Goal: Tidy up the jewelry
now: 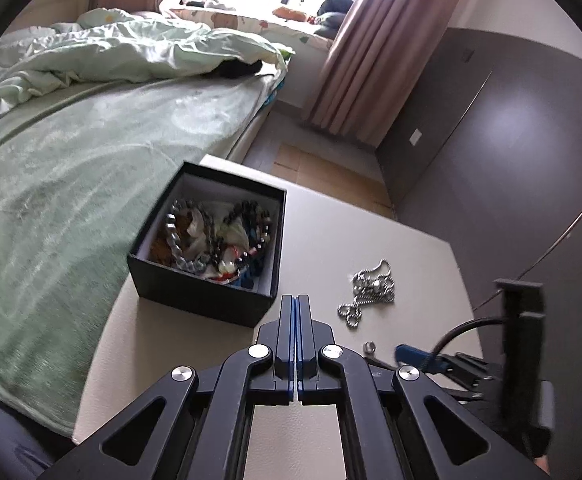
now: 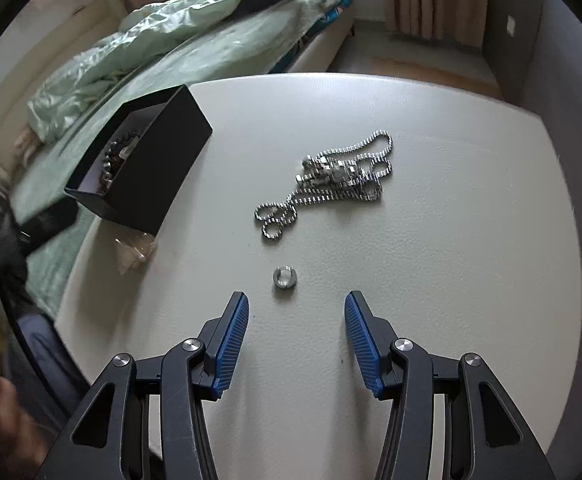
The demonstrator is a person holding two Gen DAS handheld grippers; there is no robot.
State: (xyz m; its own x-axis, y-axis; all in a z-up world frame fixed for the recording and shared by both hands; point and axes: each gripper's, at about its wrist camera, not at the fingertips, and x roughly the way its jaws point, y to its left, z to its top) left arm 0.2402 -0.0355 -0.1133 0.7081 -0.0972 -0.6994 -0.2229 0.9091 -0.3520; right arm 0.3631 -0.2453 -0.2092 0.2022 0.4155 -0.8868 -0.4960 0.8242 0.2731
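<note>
Our left gripper [image 1: 296, 300] had its fingers pressed flat together with nothing between them, raised over the tabletop [image 1: 371, 248] just in front of the black box [image 1: 207, 300]. The box sat at the tabletop's edge beside the bed [image 1: 71, 168], heaped with beaded bracelets [image 1: 215, 236]. Our right gripper [image 2: 296, 304] held its fingers apart and empty, pointing down at a small silver ring [image 2: 284, 277] lying just ahead of them. Beyond the ring lay a tangled silver chain [image 2: 331, 180], well apart from the box. A clear packet [image 2: 133, 254] lay against the box's near corner.
</note>
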